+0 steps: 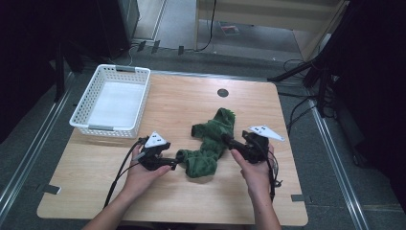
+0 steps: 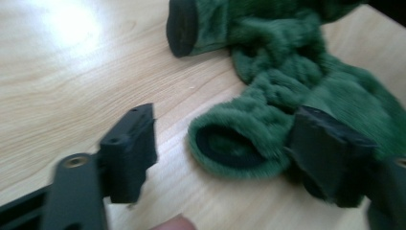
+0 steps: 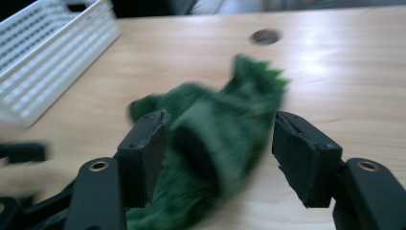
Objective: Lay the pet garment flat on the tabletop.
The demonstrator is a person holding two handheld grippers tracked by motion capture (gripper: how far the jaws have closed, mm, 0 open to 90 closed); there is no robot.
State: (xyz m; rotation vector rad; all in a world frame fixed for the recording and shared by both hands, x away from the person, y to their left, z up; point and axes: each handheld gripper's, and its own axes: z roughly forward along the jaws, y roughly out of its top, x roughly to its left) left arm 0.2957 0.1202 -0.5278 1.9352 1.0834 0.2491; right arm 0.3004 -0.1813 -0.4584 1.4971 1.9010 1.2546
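Lying crumpled near the middle of the wooden counter (image 1: 182, 100), the green furry garment (image 1: 210, 141) sat between the two grippers, a person's hands holding one at each end of it; the left gripper (image 1: 175, 163) stood at the garment's near, rolled end, and in the left gripper view its jaws were spread wide, holding nothing; a round cuff opening (image 2: 225, 146) with a dark inside lay in the gap between those jaws, closer to the right-hand jaw, which looked to overlap the plush fabric, though whether it touched could not be told from the blur; the left-hand jaw stood over bare wood, apart from the cloth; a second dark-lined opening (image 2: 182, 28) lay farther out, beyond the jaw tips; a fingertip (image 2: 174, 224) showed at the bottom edge of that view; the right gripper (image 1: 230, 143) stood against the garment's side, about midway along it; in the right gripper view its jaws were likewise wide apart and gripped nothing, with the green bulk rising between them and leaning toward the left-hand jaw, the right-hand jaw over bare counter; past the jaw tips the garment's jagged far edge (image 3: 261, 72) pointed at a round hole (image 3: 265, 36) in the counter; a white slotted basket (image 1: 84, 103) stood well apart, off beyond the left gripper's side, at the counter's far left corner
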